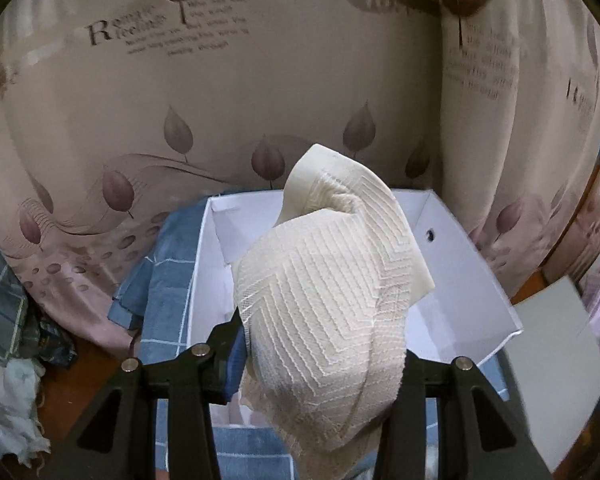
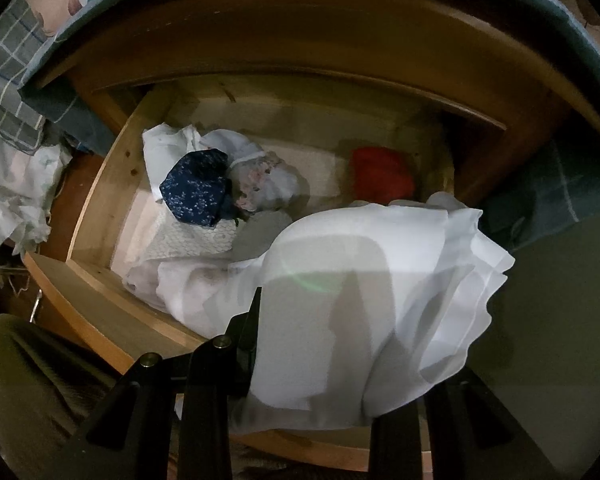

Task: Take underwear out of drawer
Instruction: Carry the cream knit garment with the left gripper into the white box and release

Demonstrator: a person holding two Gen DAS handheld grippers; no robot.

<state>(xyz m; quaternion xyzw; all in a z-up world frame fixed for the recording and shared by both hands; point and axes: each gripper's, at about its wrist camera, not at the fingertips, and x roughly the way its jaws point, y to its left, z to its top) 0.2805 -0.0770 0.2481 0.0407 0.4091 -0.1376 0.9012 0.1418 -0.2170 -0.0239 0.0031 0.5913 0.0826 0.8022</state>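
We have two pieces in hand at once. In the left wrist view, our left gripper [image 1: 320, 344] has its jaws closed on a cream underwear [image 1: 332, 288] with a zigzag knit, bunched between the fingers and standing up in front of the lens. Beyond it, at twelve o'clock, sits the white box [image 1: 460, 264] with its open mouth facing us, resting on blue checked bedding [image 1: 168, 280] with the leaf-print curtain [image 1: 220, 112] behind.

In the right wrist view, our right gripper [image 2: 332, 340] points steeply down over the wooden drawer [image 2: 100, 208]. Its jaws are pinched nearly shut on a thin white garment [image 2: 380, 272] that drapes over the fingers and hides the tips. Its tail trails toward nine o'clock and seems to lie partly inside the drawer. A navy floral piece [image 2: 196, 188] at ten o'clock and a red piece [image 2: 380, 178] at twelve o'clock lie on the drawer floor.

To do this step well, we judge that the left should carry the cream piece fully over the box rim before letting go, so it drops inside rather than on the bedding. The right should lift straight up until the trailing cloth clears the front board. We keep that pinch firm, since thin fabric slips easily.
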